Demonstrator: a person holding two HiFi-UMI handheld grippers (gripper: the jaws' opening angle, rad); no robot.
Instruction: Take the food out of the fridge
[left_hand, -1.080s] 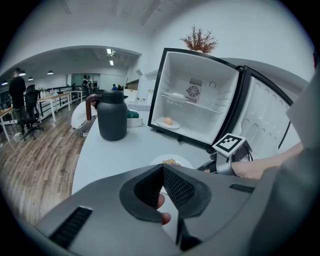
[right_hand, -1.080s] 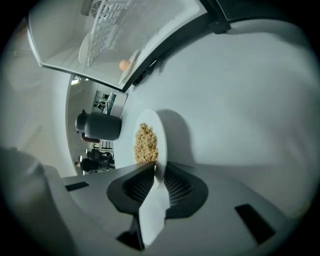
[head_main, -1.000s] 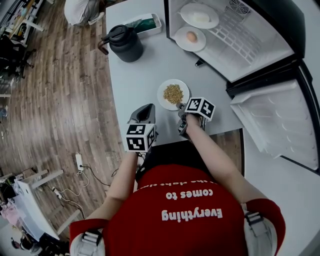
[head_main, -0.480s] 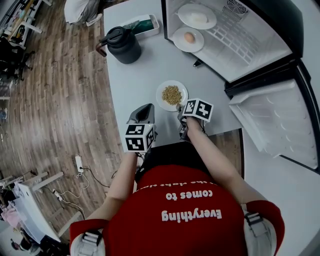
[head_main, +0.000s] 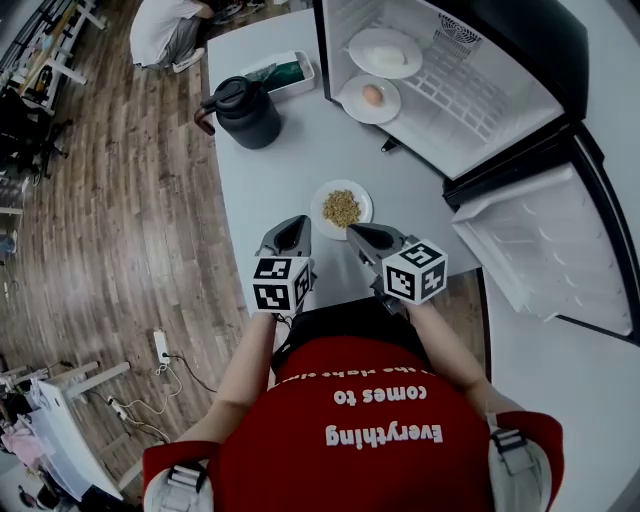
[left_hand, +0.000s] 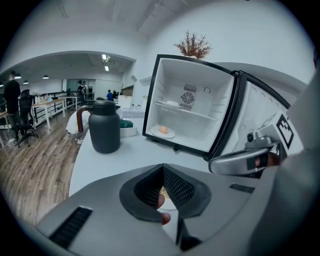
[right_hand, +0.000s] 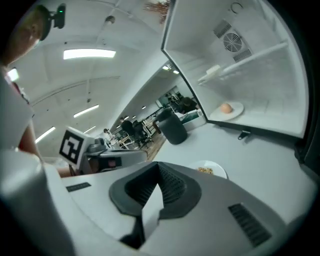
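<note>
A white plate of grain (head_main: 341, 208) sits on the grey table (head_main: 270, 170), just in front of both grippers. My left gripper (head_main: 287, 232) hovers left of it, shut and empty. My right gripper (head_main: 362, 238) is raised beside the plate's right edge; its jaws have just been closing, nothing is between them, and they now meet. The right gripper view shows the plate of grain (right_hand: 210, 170) past the right gripper (right_hand: 150, 207). Inside the open fridge (head_main: 500, 90), a plate with an egg (head_main: 371, 97) sits on the floor and a plate of white food (head_main: 385, 52) on the shelf.
A dark kettle (head_main: 240, 112) and a white tray (head_main: 283, 73) stand at the table's far left. The fridge door (head_main: 545, 250) hangs open to the right. A person (head_main: 170, 25) crouches on the wooden floor beyond the table.
My right gripper has lifted away from the plate's edge and rolled, so its marker cube now sits nearer the person. The plate stays on the table. My left gripper has not moved.
</note>
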